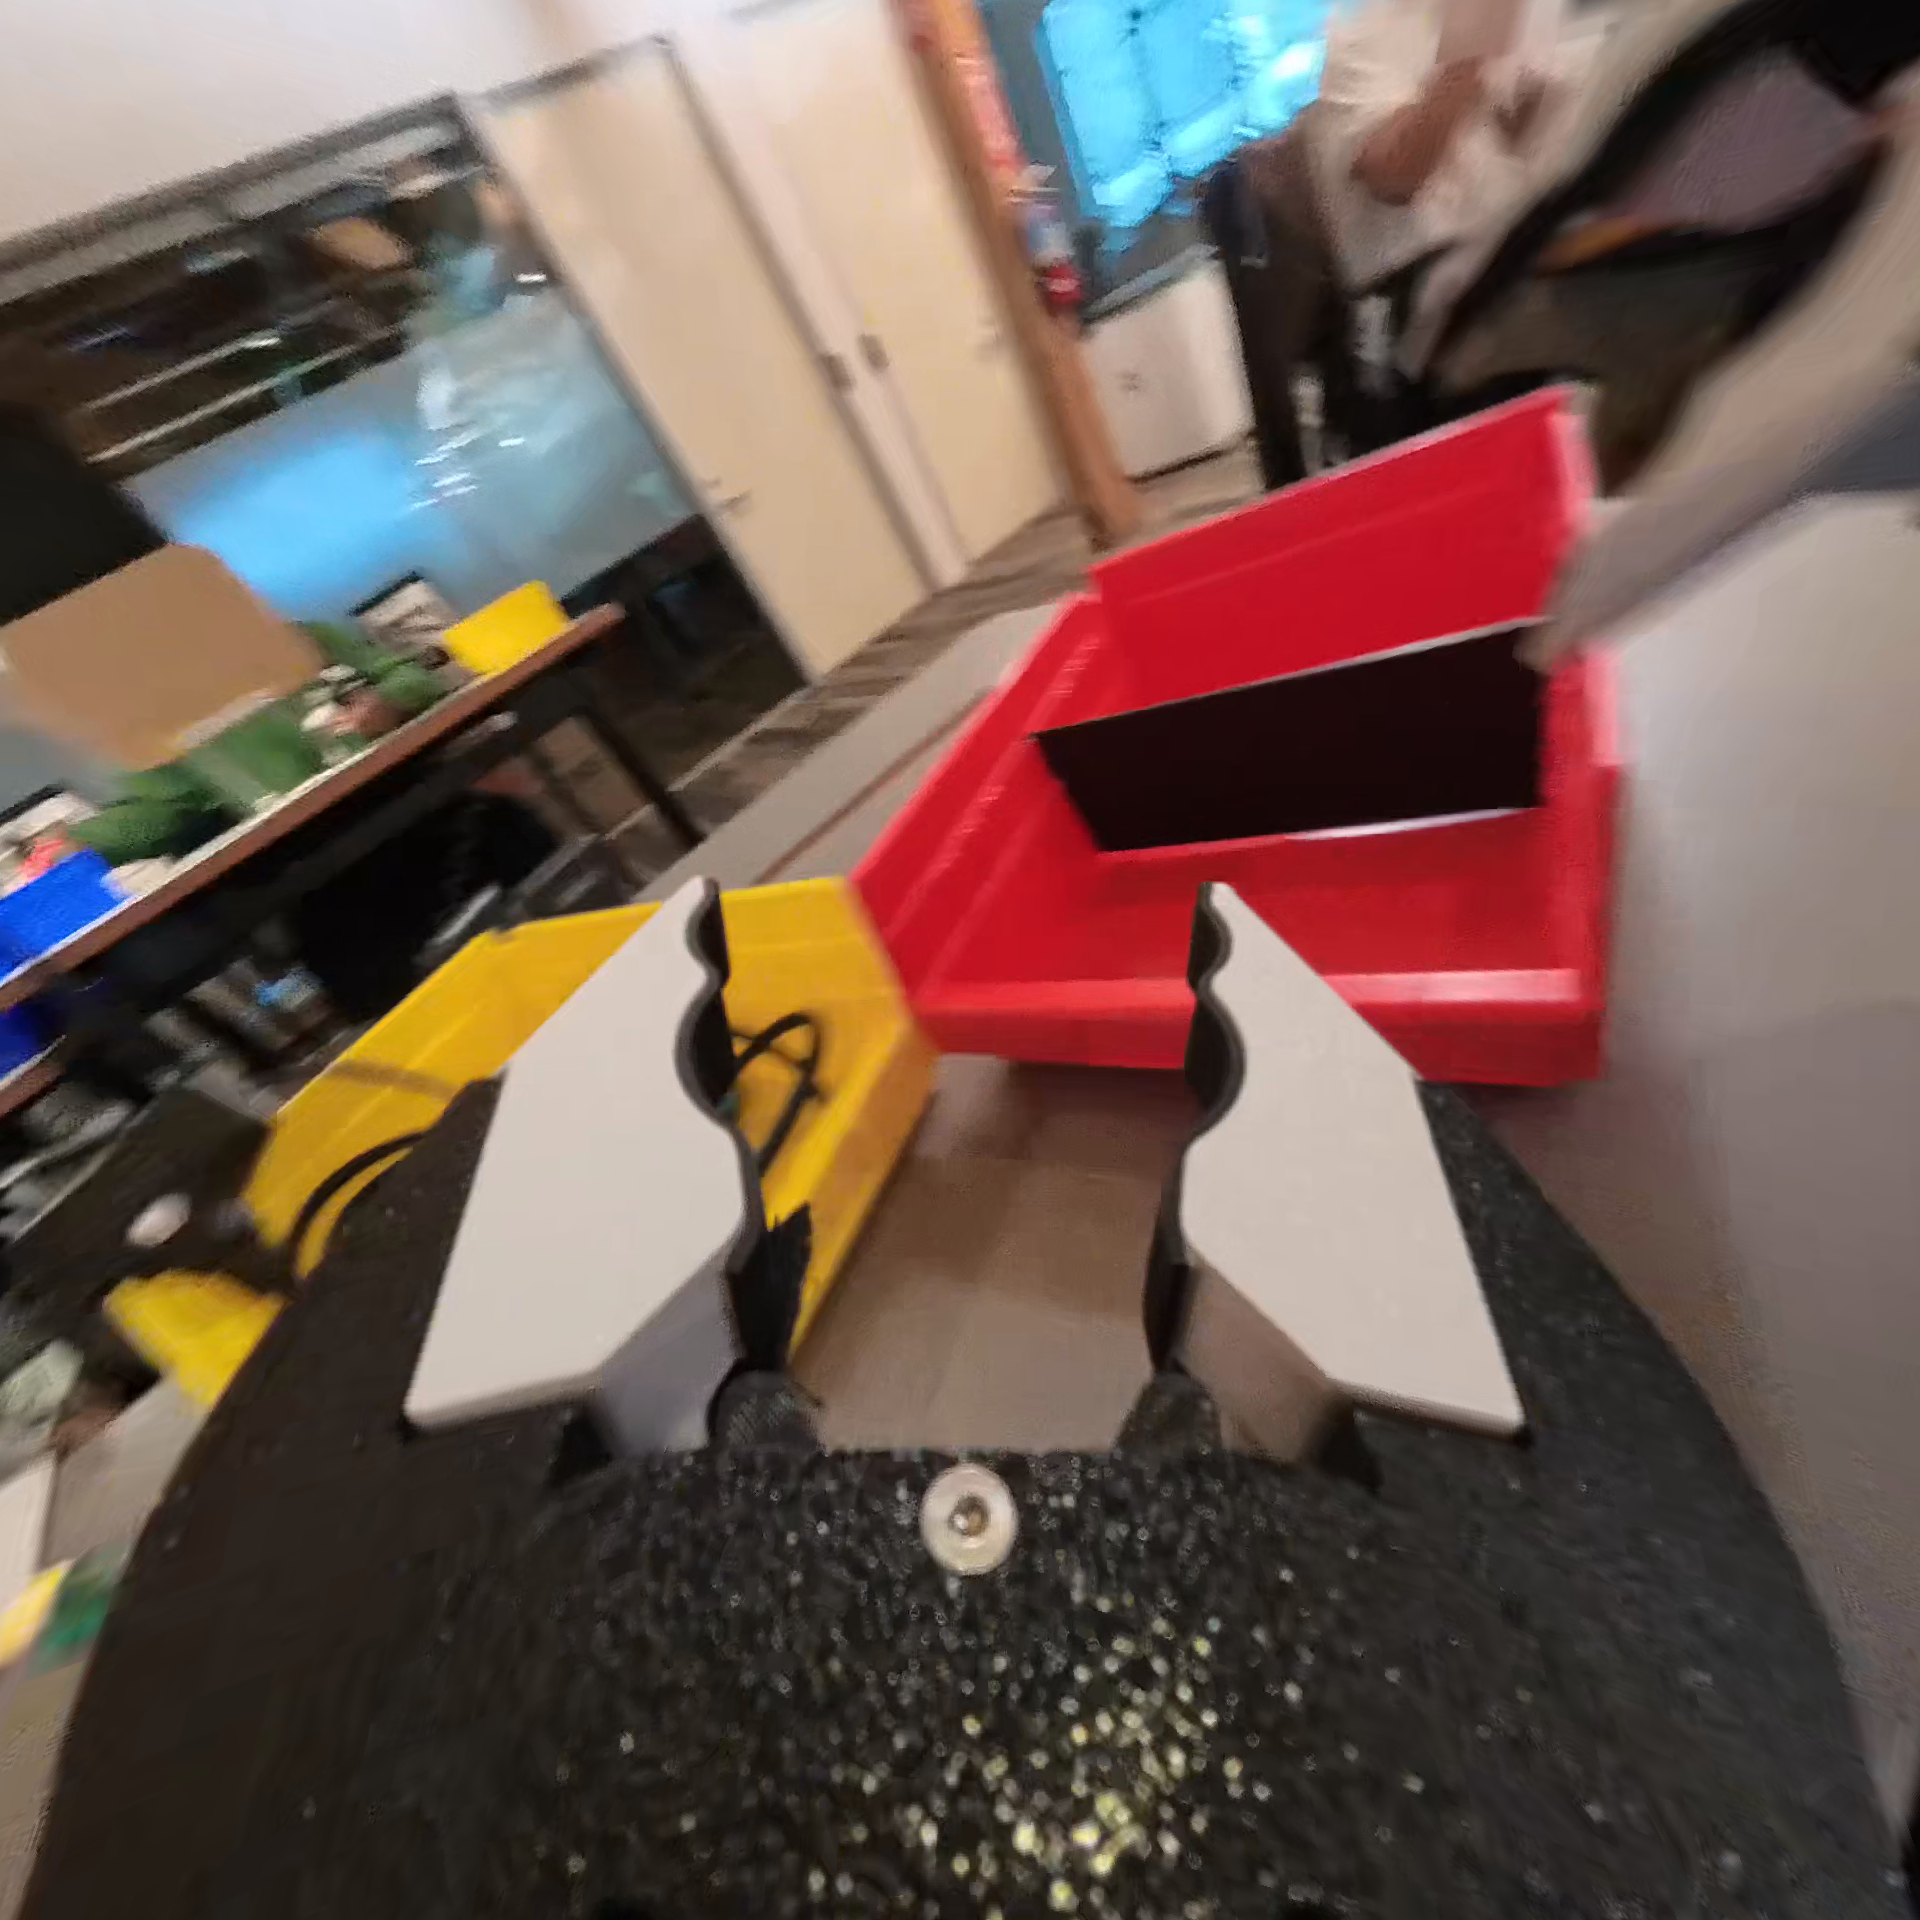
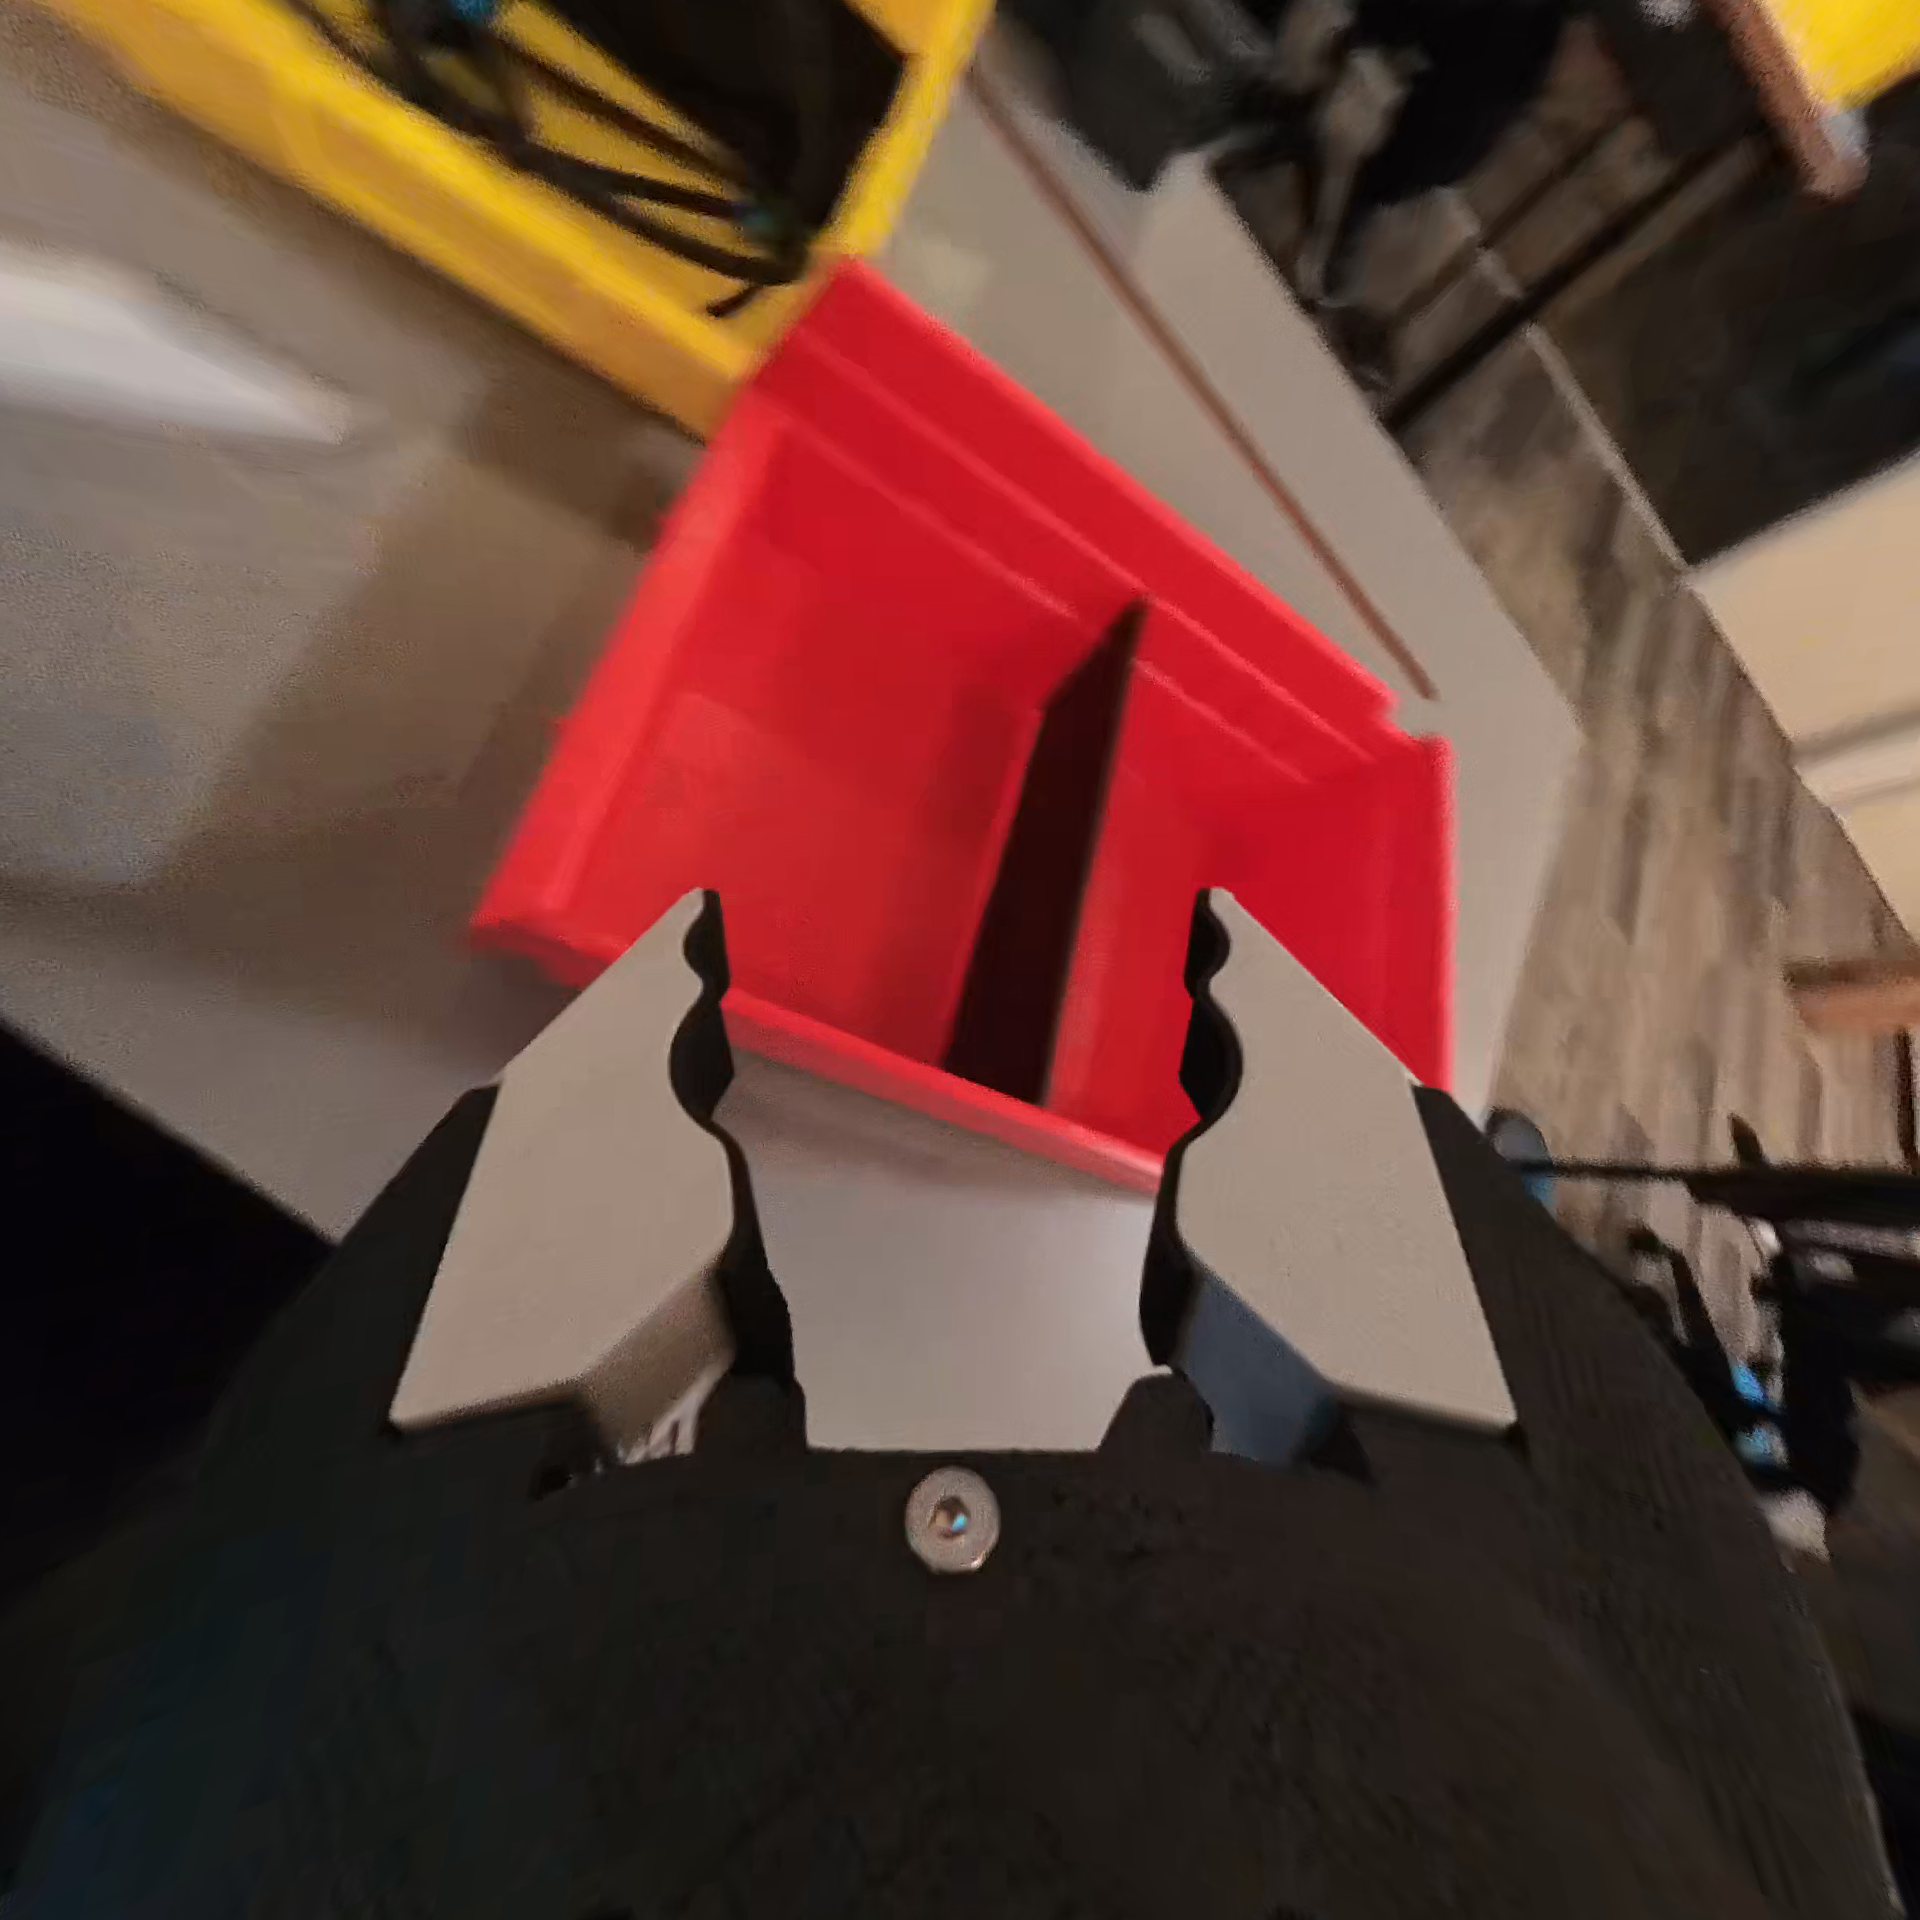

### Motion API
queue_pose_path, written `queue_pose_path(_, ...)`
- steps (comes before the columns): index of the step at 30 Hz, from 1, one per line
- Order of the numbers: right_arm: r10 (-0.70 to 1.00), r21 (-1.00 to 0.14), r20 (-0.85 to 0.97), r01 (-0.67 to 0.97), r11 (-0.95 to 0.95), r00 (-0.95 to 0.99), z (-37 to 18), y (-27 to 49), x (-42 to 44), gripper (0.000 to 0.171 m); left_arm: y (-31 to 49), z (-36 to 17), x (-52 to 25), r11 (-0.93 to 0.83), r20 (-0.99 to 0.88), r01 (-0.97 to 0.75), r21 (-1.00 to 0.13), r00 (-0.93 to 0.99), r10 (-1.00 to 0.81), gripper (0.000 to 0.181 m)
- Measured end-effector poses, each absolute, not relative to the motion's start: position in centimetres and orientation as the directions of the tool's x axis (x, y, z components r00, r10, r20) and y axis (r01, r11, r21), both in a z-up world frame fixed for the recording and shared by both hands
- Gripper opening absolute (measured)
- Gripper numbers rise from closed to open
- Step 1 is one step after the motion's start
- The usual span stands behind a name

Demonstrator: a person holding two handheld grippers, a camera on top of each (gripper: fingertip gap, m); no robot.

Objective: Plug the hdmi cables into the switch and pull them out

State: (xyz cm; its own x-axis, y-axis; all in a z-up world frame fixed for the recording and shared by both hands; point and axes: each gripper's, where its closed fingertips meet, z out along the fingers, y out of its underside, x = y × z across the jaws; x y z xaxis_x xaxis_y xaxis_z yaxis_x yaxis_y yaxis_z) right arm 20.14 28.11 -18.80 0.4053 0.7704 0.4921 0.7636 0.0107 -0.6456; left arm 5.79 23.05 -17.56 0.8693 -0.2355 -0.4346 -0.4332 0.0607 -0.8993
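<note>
On the grey table, both views blurred:

Left gripper: my left gripper [image 1: 956, 914] hangs above the table [image 1: 1039, 1226], its 2 grey fingers spread wide with nothing between them.

Right gripper: my right gripper [image 2: 956, 914] is tilted over the table [image 2: 260, 623], fingers equally wide apart and holding nothing.

Yellow bin: in the left wrist view a yellow bin [image 1: 831, 966] sits just behind my left finger [image 1: 603, 1143], touching or nearly touching the red bin at 1 corner. In the right wrist view the yellow bin [image 2: 447, 197] lies at the top left.

Cables: thin black cables [image 1: 774, 1081] lie coiled inside the yellow bin; the right wrist view shows a dark tangle of cables [image 2: 582, 135] there too. I cannot tell their plugs.

Red bin: a larger red bin [image 1: 1247, 966] stands ahead of my right finger [image 1: 1320, 1174]. In the right wrist view the red bin [image 2: 831, 727] sits straight ahead.

Divider: 1 black divider [image 1: 1299, 748] crosses the red bin upright; from the right it shows edge-on as a divider [image 2: 1049, 883].

Switch: not visible in either view.

Background: a sleeve [image 1: 1714, 540] reaches toward the red bin's far edge.
</note>
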Motion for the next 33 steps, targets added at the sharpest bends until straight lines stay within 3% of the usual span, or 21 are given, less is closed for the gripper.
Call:
queue_pose_path(6, 0.858, -0.524, 0.464, 0.849, 0.064, 0.222, -22.0, 25.7, 15.0, 0.091, 22.3, -17.7, -7.3, -0.082, -0.306, -0.299, -0.951, 0.946, 0.104, 0.087)
queue_pose_path(10, 0.877, -0.434, 0.459, 0.897, 0.083, 0.141, -24.0, 25.0, 14.1, 0.09, 23.1, -20.4, -11.3, -0.204, -0.307, -0.27, -0.941, 0.936, 0.174, 0.098)
queue_pose_path(14, 0.863, -0.349, 0.469, 0.937, -0.016, 0.19, -25.3, 26.3, 16.1, 0.087, 24.0, -21.8, -13.2, -0.248, -0.319, -0.266, -0.932, 0.926, 0.203, 0.1)
queue_pose_path(23, 0.814, -0.378, 0.42, 0.893, -0.245, 0.401, -25.4, 29.0, 22.8, 0.088, 23.4, -21.4, -14.4, -0.245, -0.313, -0.255, -0.935, 0.919, 0.24, 0.098)
queue_pose_path(28, 0.662, -0.469, 0.476, 0.804, -0.366, 0.58, -24.3, 32.9, 28.0, 0.076, 21.9, -21.1, -13.0, -0.205, -0.223, -0.184, -0.961, 0.956, 0.19, 0.092)
queue_pose_path(33, 0.55, -0.475, 0.472, 0.725, -0.5, 0.689, -25.9, 35.1, 32.9, 0.071, 20.6, -22.2, -12.1, -0.267, -0.182, -0.145, -0.953, 0.976, 0.12, 0.076)
